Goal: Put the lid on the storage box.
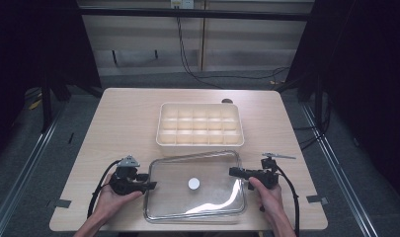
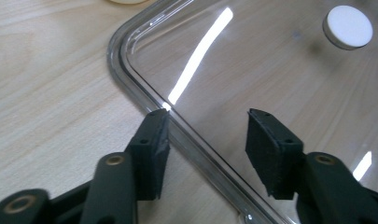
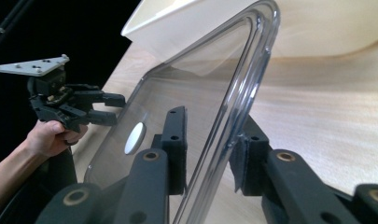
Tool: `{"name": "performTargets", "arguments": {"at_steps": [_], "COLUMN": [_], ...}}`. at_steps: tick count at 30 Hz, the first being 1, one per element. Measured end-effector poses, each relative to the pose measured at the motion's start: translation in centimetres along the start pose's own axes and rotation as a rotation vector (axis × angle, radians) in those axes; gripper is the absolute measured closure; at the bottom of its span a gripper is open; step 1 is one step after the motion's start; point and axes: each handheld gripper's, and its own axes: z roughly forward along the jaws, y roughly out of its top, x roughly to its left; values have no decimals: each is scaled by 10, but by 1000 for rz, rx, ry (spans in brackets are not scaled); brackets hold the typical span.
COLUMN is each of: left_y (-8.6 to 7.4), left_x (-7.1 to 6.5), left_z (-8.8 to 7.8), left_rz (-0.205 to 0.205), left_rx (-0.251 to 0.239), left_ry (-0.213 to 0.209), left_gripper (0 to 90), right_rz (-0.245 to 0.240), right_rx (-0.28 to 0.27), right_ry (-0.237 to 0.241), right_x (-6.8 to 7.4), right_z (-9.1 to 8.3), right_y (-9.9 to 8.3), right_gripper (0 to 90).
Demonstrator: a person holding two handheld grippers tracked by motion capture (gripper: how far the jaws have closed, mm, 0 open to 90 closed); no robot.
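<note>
A clear plastic lid (image 1: 195, 186) with a small white round knob (image 1: 193, 183) at its middle lay on the near part of the wooden surface (image 1: 123, 118), just in front of a cream compartment tray (image 1: 200, 124) that stood toward the far side. The right tool (image 1: 238, 172) reached in from the lid's right edge, and in the right gripper view its two black jaws were closed on the lid's raised rim (image 3: 233, 121), one pad on each face of the clear plastic. The left tool (image 1: 149, 180) sat at the lid's left edge, held in the person's left hand (image 1: 111, 197). In the left gripper view its jaws stood apart astride the rim (image 2: 144, 105), the left jaw over the bare wood just outside it and the right jaw over the clear panel, neither pad pressing on the plastic.
</note>
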Motion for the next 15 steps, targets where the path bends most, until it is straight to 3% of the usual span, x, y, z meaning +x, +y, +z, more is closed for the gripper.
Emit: {"name": "performTargets", "arguments": {"at_steps": [5,11,14,15], "left_y": [-1,-2,-1,-1], "left_x": [2,7,8,7], "left_z": [-1,-3,-2,-1], "left_rz": [-39,-85,-97,-105], "left_rx": [-9,-20,-19,-26], "left_ry": [15,-13,-72,-64], "left_gripper": [362,320,335,335], "right_rz": [-18,-32,-39,-39], "right_rx": [-23,-29,-25,-25], "right_ry": [20,29,29,29], "right_x": [3,4,6,6], "right_z": [-3,-5,-6,-6], "right_y": [0,0,0,0], "right_gripper": [712,714,714,714]}}
